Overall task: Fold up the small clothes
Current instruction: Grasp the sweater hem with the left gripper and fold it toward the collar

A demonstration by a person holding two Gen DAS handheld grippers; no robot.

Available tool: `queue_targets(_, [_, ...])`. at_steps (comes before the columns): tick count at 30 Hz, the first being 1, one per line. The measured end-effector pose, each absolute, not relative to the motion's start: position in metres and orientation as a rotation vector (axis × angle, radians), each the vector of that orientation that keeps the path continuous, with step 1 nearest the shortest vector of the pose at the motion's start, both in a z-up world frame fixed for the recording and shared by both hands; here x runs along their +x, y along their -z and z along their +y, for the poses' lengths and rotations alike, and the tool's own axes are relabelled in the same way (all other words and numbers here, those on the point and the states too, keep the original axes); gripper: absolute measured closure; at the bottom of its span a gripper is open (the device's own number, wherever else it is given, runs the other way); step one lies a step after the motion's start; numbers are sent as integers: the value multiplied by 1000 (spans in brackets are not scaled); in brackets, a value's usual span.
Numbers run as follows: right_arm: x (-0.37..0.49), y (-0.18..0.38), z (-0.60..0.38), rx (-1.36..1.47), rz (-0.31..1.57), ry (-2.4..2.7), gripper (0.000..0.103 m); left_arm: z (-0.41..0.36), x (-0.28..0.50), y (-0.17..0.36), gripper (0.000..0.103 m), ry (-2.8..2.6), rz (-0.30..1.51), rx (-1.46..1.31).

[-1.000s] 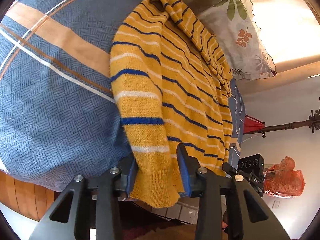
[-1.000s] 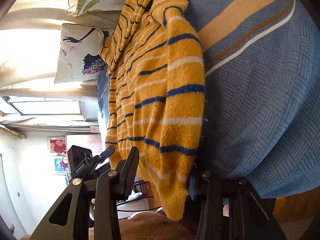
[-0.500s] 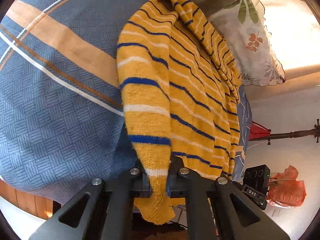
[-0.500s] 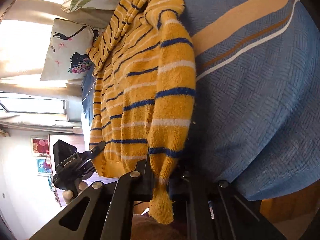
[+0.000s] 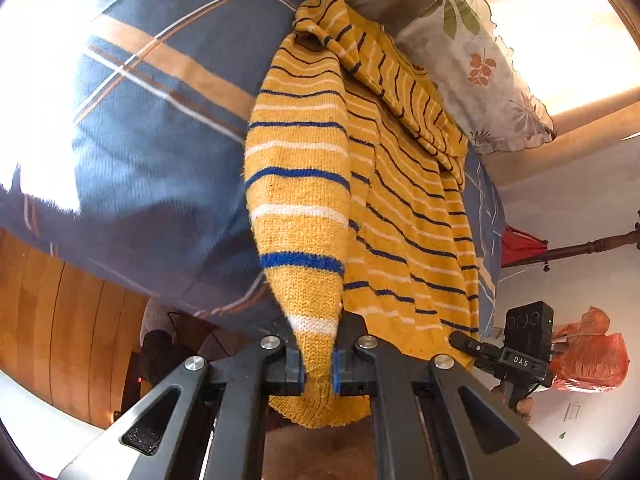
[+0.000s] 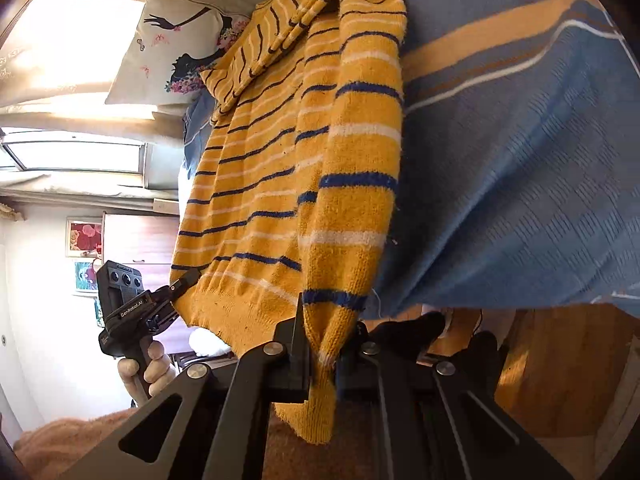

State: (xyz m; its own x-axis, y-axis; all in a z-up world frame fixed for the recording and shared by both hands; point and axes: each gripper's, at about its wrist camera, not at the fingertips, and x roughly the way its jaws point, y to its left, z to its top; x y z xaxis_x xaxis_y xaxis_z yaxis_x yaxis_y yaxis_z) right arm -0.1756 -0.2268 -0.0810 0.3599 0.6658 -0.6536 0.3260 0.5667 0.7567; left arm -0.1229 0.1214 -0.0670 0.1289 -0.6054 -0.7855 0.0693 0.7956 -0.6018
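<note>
A yellow knit sweater point(image 5: 400, 216) with blue and white stripes lies on a blue patterned bed cover point(image 5: 152, 152), its hem at the near bed edge. It also shows in the right wrist view point(image 6: 256, 184). My left gripper point(image 5: 318, 364) is shut on the cuff of the sweater's left sleeve point(image 5: 300, 208), pulled taut off the bed edge. My right gripper point(image 6: 324, 356) is shut on the cuff of the right sleeve point(image 6: 356, 160). The cuff ends hang below the jaws. Each gripper appears in the other's view, the right point(image 5: 520, 348) and the left point(image 6: 128, 308).
Floral pillows point(image 5: 476, 68) and a printed pillow point(image 6: 180, 48) lie at the head of the bed behind the sweater. A wooden floor point(image 5: 60, 320) is below the bed edge. An orange bag point(image 5: 588, 348) and a coat stand point(image 5: 592, 246) stand by the wall.
Both grippers closed on the sleeve cuffs, then pulled the sleeves back toward the bed edge, stretching them straight.
</note>
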Motion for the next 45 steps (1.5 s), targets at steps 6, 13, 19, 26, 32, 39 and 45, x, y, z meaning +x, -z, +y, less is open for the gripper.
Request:
queue_targets(6, [-182,90,-233,1037,1240,-251,94,126,-130,86,95,456,1430,-548])
queue_targets(13, [-145,43,-246,976,1106,-325,94,110,-108,37,95,468,1270,-485])
queue_targets(19, [-75,10,-265,973,982,-349,94,86,-42,-3,95,481,1147,-459])
queue_targets(26, [22,-1,-294,943,931,-249,94,43,71,-5,95,509,1146,-411])
queue_targets(32, [88,38,-328,1006,980,-110,94,4,157,32,94,496,1216,-355])
queue_targets(39, [130,79,-372,1201,942,-6,76,-3,212,62,87,584,1295,-468])
queue_targets(45, [140,88,-401,1380,802,16,47,22,223,43,54,637,1211,-618])
